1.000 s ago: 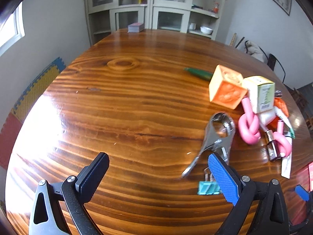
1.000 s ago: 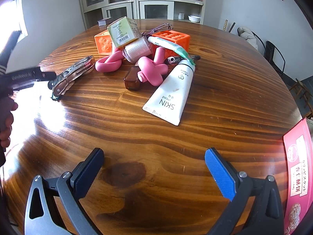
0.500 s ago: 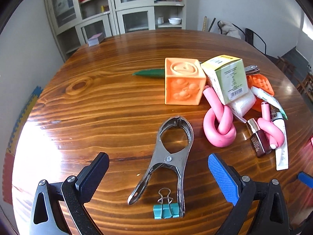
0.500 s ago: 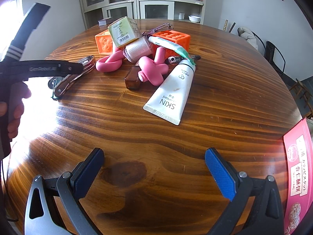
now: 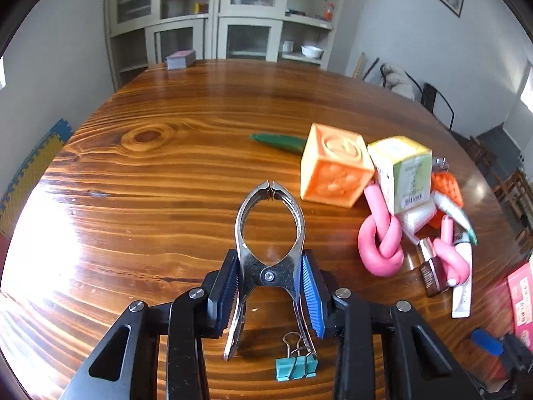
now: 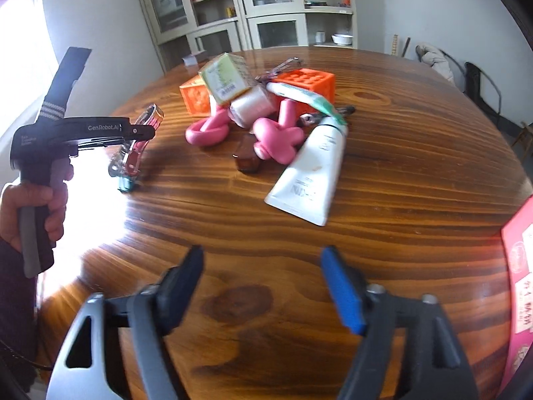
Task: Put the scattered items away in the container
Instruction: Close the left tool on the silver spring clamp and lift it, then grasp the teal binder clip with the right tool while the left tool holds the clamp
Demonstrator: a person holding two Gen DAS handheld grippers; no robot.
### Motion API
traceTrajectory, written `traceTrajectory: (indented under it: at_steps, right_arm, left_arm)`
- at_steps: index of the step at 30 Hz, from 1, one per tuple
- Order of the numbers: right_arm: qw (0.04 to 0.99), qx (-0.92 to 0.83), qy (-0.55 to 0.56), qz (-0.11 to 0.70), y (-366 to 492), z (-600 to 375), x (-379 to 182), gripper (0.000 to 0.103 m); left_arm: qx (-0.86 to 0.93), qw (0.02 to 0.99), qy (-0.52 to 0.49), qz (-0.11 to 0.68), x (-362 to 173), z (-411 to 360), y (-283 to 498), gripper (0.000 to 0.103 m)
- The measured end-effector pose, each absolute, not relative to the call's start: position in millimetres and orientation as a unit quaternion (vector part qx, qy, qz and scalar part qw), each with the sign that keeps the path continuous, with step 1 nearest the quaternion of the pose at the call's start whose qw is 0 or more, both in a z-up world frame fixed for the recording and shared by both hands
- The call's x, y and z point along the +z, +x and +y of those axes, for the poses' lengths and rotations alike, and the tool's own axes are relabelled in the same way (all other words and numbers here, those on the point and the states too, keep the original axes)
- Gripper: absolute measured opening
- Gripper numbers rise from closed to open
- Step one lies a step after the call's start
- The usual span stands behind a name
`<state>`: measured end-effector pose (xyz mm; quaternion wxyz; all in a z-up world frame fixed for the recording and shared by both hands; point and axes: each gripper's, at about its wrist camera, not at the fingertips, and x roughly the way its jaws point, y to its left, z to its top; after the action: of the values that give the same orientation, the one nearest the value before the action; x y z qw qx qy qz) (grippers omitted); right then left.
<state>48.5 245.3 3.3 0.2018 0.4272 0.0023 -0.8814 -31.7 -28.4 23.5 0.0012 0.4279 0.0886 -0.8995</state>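
Observation:
My left gripper (image 5: 270, 286) is shut on a metal spring clamp (image 5: 269, 223) that lies on the round wooden table (image 5: 166, 166). A teal binder clip (image 5: 295, 368) lies just beneath it. To the right is a pile: an orange cube (image 5: 334, 170), a yellow-green box (image 5: 401, 171), a pink knotted tube (image 5: 381, 243), a brown bottle (image 5: 433, 271) and a white cream tube (image 6: 314, 173). My right gripper (image 6: 266, 286) is open and empty, in front of the pile. In its view the left gripper (image 6: 133, 131) shows holding the clamp (image 6: 146, 123).
A pink-red box (image 6: 519, 283) lies at the table's right edge. An orange perforated basket (image 6: 308, 83) stands behind the pile. A green object (image 5: 278, 141) lies beyond the cube. A small stack (image 5: 181, 58) sits at the far edge. Cabinets and chairs stand beyond.
My left gripper has moved forward over the clamp and shut on it. My right gripper has narrowed a little and shifted, still open.

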Motion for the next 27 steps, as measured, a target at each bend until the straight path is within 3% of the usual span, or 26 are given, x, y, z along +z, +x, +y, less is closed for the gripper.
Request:
traceTrajectory:
  at_steps: [6,14,23,27]
  right_arm:
    - [0.256,-0.863,0.433,0.044,50,177,9,0.053]
    - [0.320,-0.845,0.415,0.104,37,90,16,0.052]
    - [0.345,-0.831,0.416,0.133,3,58,-6,0.051]
    - [0.342,-0.834,0.409,0.144,1,56,-8,0.027]
  left_arm:
    - [-0.911,0.021,0.397,0.108,41,-51,-20,0.039]
    - [-0.915,0.018,0.375,0.148,57,-73,-12,0.038]
    - [-0.915,0.027,0.372,0.150,59,-77,-8,0.038]
    - [-0.916,0.030,0.372,0.146,58,-75,-8,0.038]
